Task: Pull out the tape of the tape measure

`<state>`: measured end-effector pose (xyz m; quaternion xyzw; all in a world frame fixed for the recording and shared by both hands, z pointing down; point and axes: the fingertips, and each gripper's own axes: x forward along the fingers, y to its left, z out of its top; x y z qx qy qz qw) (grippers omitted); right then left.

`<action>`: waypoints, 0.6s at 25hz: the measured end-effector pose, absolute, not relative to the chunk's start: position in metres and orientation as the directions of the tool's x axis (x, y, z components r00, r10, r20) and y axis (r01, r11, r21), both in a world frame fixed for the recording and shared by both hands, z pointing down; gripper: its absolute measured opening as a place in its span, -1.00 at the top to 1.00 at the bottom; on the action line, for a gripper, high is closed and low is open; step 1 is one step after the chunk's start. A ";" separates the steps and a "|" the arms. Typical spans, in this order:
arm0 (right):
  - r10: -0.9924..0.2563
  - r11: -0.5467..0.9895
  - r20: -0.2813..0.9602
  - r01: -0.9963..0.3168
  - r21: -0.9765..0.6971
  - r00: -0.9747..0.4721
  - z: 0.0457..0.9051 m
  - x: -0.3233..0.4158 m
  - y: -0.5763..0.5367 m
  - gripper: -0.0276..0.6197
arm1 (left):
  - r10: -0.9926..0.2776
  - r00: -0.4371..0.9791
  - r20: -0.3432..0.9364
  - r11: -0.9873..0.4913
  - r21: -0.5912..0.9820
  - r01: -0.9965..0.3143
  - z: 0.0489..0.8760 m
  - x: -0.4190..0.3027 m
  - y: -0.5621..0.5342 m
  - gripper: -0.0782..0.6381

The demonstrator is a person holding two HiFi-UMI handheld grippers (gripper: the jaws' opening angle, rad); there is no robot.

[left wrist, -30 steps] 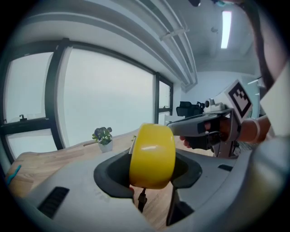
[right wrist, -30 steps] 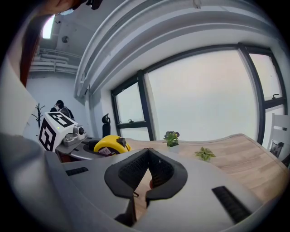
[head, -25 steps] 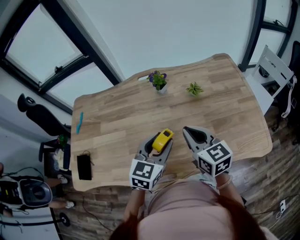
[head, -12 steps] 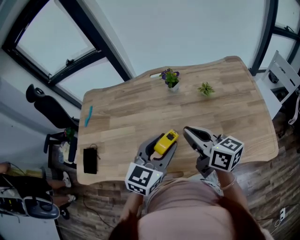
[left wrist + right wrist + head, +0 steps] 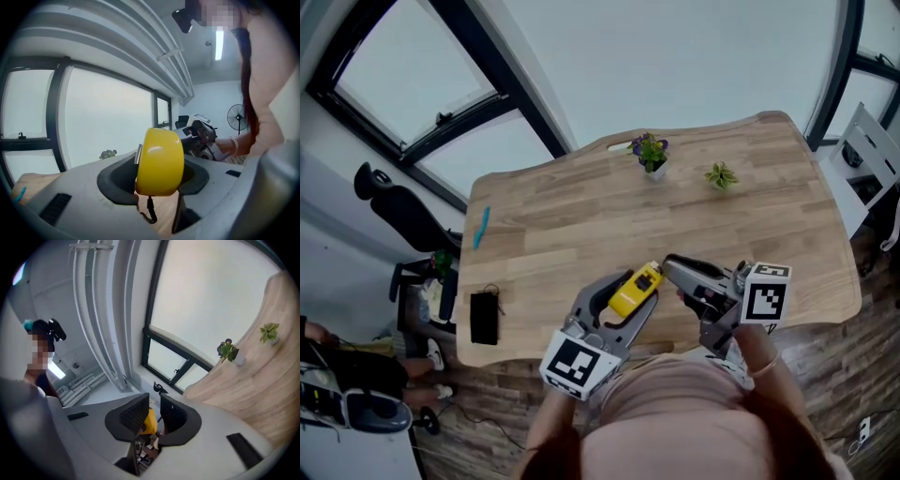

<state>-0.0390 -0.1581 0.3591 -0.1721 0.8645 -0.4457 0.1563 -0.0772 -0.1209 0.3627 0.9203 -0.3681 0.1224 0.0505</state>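
A yellow tape measure (image 5: pixel 637 284) is held above the wooden table (image 5: pixel 581 216) near its front edge, with my left gripper (image 5: pixel 630 292) shut on its case. In the left gripper view the case (image 5: pixel 160 161) stands edge-on between the two dark pads, a black wrist loop hanging under it. My right gripper (image 5: pixel 675 271) lies just right of it, rolled onto its side, tips pointing at the case's right end. Its jaws have just been opening. The narrow gap (image 5: pixel 154 402) between them is empty, and the yellow case (image 5: pixel 150 423) shows beyond it.
Two small potted plants (image 5: pixel 652 152) (image 5: pixel 721 174) stand at the table's far edge. A blue pen (image 5: pixel 481 228) and a flat black object (image 5: pixel 484 318) lie at the left end. A black office chair (image 5: pixel 398 217) stands off the table's left side.
Both grippers have lifted and drawn closer together. The right gripper has rolled onto its side and its jaws have parted. The left still holds the tape measure.
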 end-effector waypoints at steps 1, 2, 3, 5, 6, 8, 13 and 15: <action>-0.427 0.532 -0.133 -0.129 -0.837 -0.894 0.358 -0.039 -0.157 0.75 | -0.657 0.704 0.270 -0.733 -0.008 -0.680 0.363 -0.076 -0.119 0.26; -0.419 0.522 -0.149 -0.104 -0.846 -0.896 0.357 -0.040 -0.156 0.75 | -0.650 0.708 0.277 -0.740 -0.020 -0.672 0.364 -0.075 -0.117 0.26; -0.410 0.513 -0.163 -0.079 -0.855 -0.898 0.356 -0.040 -0.155 0.74 | -0.644 0.711 0.284 -0.747 -0.030 -0.664 0.365 -0.074 -0.115 0.26; -0.388 0.494 -0.185 -0.035 -0.869 -0.903 0.356 -0.042 -0.152 0.71 | -0.635 0.716 0.290 -0.756 -0.041 -0.653 0.366 -0.071 -0.113 0.26; -0.379 0.484 -0.192 -0.017 -0.875 -0.905 0.356 -0.044 -0.151 0.70 | -0.632 0.719 0.289 -0.759 -0.045 -0.649 0.366 -0.071 -0.112 0.26; -0.368 0.466 -0.203 0.009 -0.885 -0.907 0.357 -0.046 -0.149 0.69 | -0.628 0.724 0.286 -0.764 -0.049 -0.643 0.366 -0.070 -0.111 0.26; -0.337 0.420 -0.248 0.091 -0.903 -0.908 0.358 -0.047 -0.147 0.69 | -0.616 0.731 0.293 -0.777 -0.069 -0.626 0.367 -0.069 -0.109 0.26; -0.337 0.385 -0.280 0.140 -0.912 -0.899 0.358 -0.048 -0.145 0.69 | -0.610 0.736 0.293 -0.782 -0.073 -0.619 0.367 -0.068 -0.109 0.26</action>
